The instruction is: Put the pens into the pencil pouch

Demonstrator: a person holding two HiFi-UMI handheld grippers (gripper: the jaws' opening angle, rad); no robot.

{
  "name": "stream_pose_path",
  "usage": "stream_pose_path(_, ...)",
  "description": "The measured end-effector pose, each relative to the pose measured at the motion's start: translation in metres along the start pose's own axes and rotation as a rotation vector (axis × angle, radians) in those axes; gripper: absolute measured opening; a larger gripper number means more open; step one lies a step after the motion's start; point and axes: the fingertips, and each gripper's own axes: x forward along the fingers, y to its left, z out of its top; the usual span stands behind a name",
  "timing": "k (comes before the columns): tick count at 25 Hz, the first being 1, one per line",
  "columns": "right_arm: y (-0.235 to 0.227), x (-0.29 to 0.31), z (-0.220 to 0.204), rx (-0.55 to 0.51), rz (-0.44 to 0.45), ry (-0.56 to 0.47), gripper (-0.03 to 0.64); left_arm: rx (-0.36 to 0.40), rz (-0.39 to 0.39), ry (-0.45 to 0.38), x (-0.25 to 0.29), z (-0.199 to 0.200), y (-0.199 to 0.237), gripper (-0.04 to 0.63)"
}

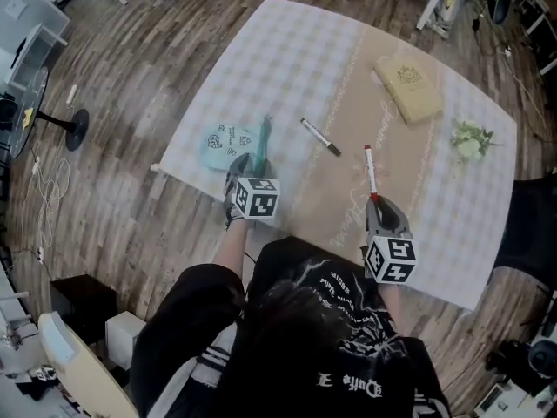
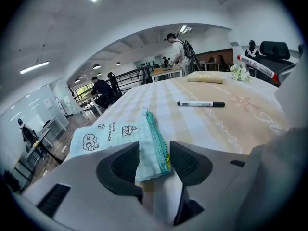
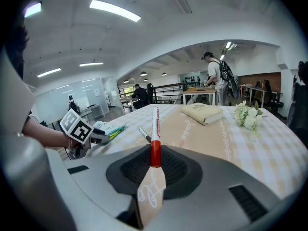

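Observation:
A light-blue pencil pouch (image 1: 224, 144) (image 2: 115, 136) with a teal zipper lies flat on the table's near left. My left gripper (image 1: 246, 169) (image 2: 154, 157) stands open over its near corner. The zipper edge lies between the jaws, and the pads (image 2: 187, 162) do not squeeze it. A black pen (image 1: 320, 136) (image 2: 199, 104) lies loose on the tan runner to the right of the pouch. My right gripper (image 1: 377, 202) (image 3: 154, 163) is shut on a white marker with a red cap (image 1: 370, 168) (image 3: 155, 129), which points away from me above the runner.
A tan book (image 1: 409, 88) (image 3: 202, 113) lies at the far right of the checked tablecloth (image 1: 287, 55). A small bunch of white flowers (image 1: 470, 138) (image 3: 246, 115) is beside it. Wooden floor surrounds the table. People stand at desks far behind.

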Motion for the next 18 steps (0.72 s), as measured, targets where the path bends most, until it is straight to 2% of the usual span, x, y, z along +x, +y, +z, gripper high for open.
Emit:
stream_pose_path(4,-0.002,-0.001,0.004,-0.008,-0.004,-0.006,0.071,-0.036,-0.030,0.057,0.008,-0.005,0.000,0.199)
stream_pose_path(8,-0.005,-0.001,0.009,-0.014,-0.005,-0.020,0.071,-0.057,-0.023,0.020,0.003,0.001,0.001,0.098)
stream_pose_path(12,-0.003,0.002,0.010,-0.026,0.004,-0.013,0.071,-0.114,-0.003,-0.016,-0.001,0.003,0.006,0.072)
stream_pose_path(18,0.001,0.004,0.009,-0.037,0.018,-0.003,0.071,-0.220,-0.045,-0.040,-0.005,0.007,0.012,0.038)
